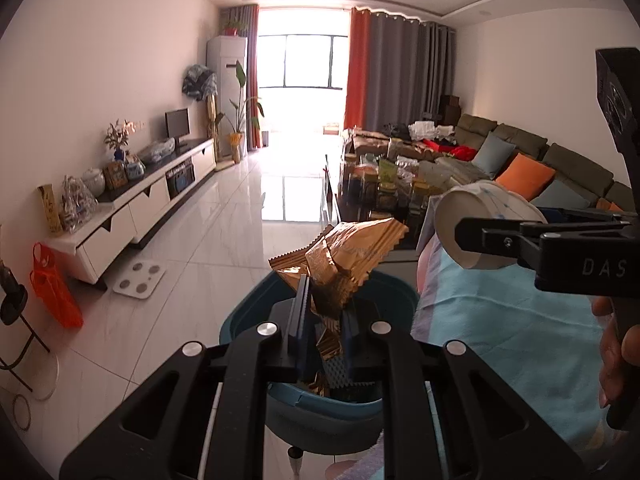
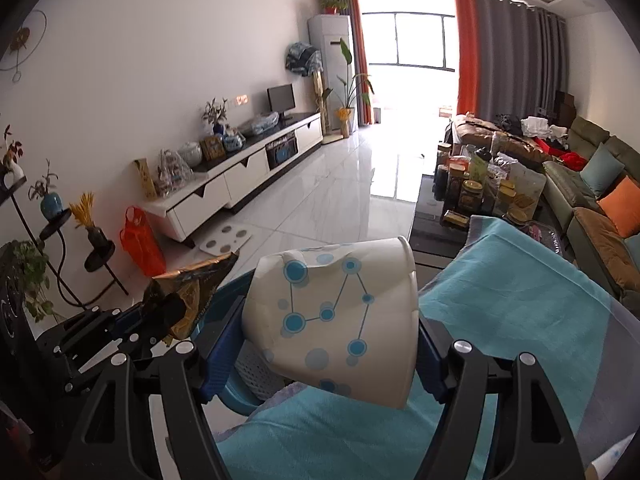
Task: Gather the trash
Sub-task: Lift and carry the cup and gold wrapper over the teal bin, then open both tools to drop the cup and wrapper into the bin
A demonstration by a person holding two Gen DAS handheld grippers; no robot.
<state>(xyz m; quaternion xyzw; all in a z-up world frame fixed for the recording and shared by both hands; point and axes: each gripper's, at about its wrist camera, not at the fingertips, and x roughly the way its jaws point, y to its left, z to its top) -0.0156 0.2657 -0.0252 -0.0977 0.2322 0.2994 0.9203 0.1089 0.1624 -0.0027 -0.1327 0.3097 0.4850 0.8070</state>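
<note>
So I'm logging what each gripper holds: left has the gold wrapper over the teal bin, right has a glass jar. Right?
Not quite. The right gripper holds a paper cup, seen in the right wrist view. The left gripper does hold the gold wrapper over the teal bin.

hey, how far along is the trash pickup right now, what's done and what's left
Both pieces are picked up. The left gripper is clamped on the gold wrapper, held over the teal bin. The right gripper holds the paper cup beside it, over the blue cloth. Left: dropping both into the bin.
</note>
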